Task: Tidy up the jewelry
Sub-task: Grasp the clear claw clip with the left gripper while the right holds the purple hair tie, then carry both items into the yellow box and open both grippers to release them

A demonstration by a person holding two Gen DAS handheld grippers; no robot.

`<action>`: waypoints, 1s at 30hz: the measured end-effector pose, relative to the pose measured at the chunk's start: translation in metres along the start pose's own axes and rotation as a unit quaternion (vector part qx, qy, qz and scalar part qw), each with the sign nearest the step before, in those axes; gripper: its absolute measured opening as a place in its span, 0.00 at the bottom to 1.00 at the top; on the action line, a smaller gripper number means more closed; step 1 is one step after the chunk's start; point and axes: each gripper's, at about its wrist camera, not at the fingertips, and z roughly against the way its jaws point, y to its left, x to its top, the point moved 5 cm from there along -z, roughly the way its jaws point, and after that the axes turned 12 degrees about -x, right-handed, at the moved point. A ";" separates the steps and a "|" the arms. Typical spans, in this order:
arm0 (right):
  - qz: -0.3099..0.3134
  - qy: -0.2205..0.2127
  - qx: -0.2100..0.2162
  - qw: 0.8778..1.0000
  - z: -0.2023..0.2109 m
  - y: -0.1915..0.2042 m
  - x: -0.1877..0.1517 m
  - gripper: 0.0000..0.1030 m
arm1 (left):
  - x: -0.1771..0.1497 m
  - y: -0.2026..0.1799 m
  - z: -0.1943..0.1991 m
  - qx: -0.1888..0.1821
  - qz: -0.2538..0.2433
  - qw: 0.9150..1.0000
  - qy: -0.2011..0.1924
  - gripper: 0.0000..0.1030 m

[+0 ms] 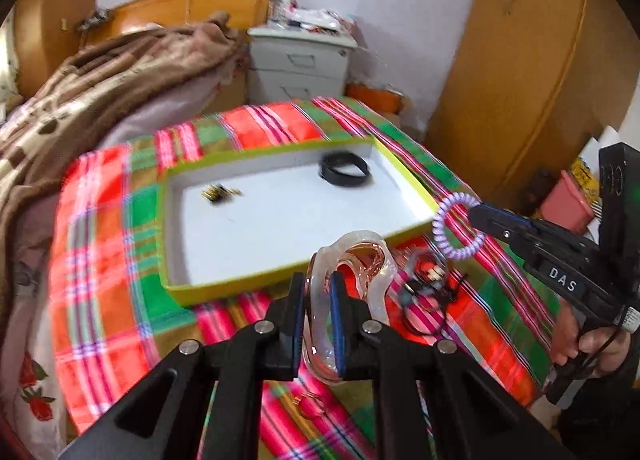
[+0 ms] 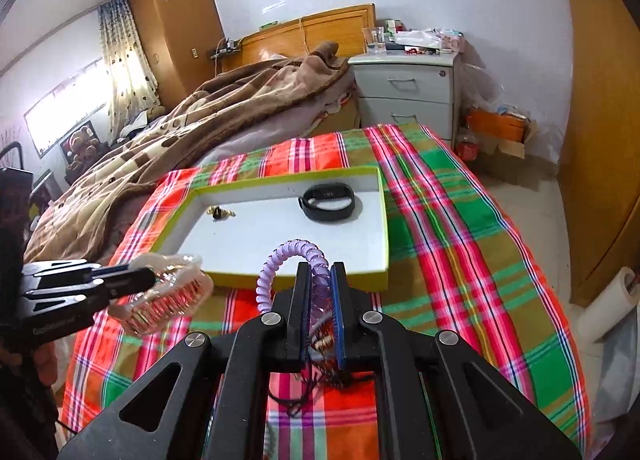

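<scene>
Left gripper (image 1: 316, 320): fingers clamped on a clear pink hair claw (image 1: 352, 284), gripped across one side so the claw stands up between the pads. In the right wrist view the same claw (image 2: 168, 292) hangs clear of the cloth, just near-left of the tray, teeth showing. Judged: it is carried at that height to clear the tray's rim before being set inside.

Right gripper (image 2: 320, 300): fingers closed on a purple coil band (image 2: 288, 264), pinched at one side so the rest of the loop stands free and forward. In the left wrist view the band (image 1: 460, 227) hangs off the fingertips just beside the tray's near-right corner. Judged: an edge pinch keeps the loop open and lets it drop flat on release.

Tray (image 2: 382, 227): shallow, white floor, yellow-green rim, lying on the plaid cloth (image 2: 460, 219) in the middle of the table. Already inside: a black wristband (image 2: 328, 201) at far right and a small gold piece (image 2: 220, 212) at far left, well apart. The near half of the floor is bare, which is likely where both held items go.

Still on the cloth: a tangle of black cord with beads (image 1: 424, 288) near the tray's right corner, directly below the right gripper, and a small gold ring (image 1: 312, 400) nearer still. Both remain to be collected.

Risk: the claw's smooth curved shell may slip between the pads.
</scene>
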 end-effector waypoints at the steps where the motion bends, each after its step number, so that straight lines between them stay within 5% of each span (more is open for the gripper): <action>1: 0.002 0.000 0.001 1.000 -0.002 0.002 0.004 0.09 | 0.003 0.003 0.002 0.002 0.003 1.000 -0.004 0.12; 12: 0.029 0.016 0.031 0.999 -0.051 0.034 0.051 0.09 | 0.024 0.055 0.002 0.059 0.065 0.996 -0.034 0.12; 30: 0.040 0.078 0.058 0.994 -0.125 0.060 0.062 0.09 | 0.025 0.091 -0.032 0.056 0.099 0.993 -0.009 0.11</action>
